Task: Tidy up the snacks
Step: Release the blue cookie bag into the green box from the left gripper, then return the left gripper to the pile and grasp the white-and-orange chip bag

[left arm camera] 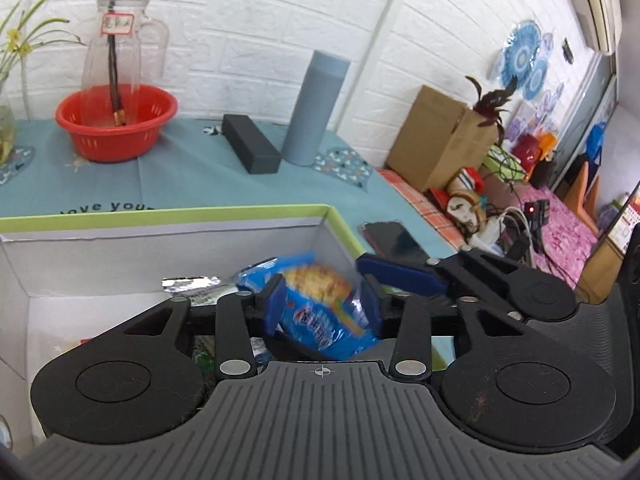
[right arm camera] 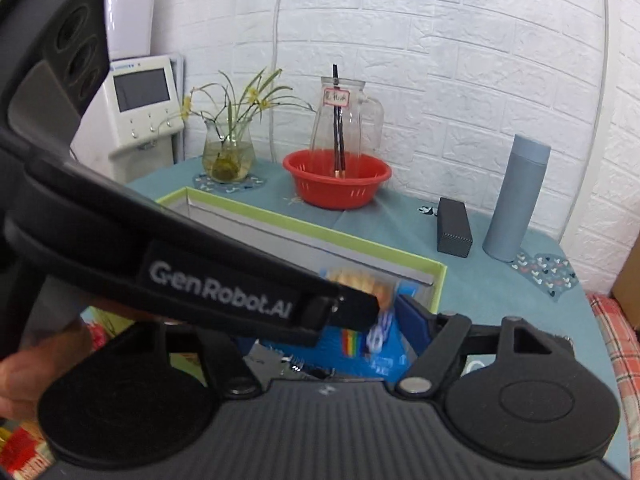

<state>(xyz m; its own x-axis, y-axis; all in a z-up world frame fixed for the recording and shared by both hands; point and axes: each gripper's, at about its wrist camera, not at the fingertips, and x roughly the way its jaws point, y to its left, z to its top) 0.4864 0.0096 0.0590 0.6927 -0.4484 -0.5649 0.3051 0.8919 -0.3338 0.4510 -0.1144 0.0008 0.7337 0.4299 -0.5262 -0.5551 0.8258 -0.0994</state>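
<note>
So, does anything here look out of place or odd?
Only small things. The glass pitcher stands inside the red basket, with dark sticks in it, which is unusual. The blue snack bag sits tilted in the left claw above the box. Nothing looks spilled or damaged.

The left gripper [left arm camera: 322, 304] clamps a blue snack packet [left arm camera: 320, 304] over the green-rimmed box [left arm camera: 168, 216]. At twelve o'clock stands a blue flask [left arm camera: 314, 108], at ten a red basket [left arm camera: 116, 122].

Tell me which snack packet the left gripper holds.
The blue packet, clamped in the left gripper; the silver foil packet lies loose in the box.
</note>
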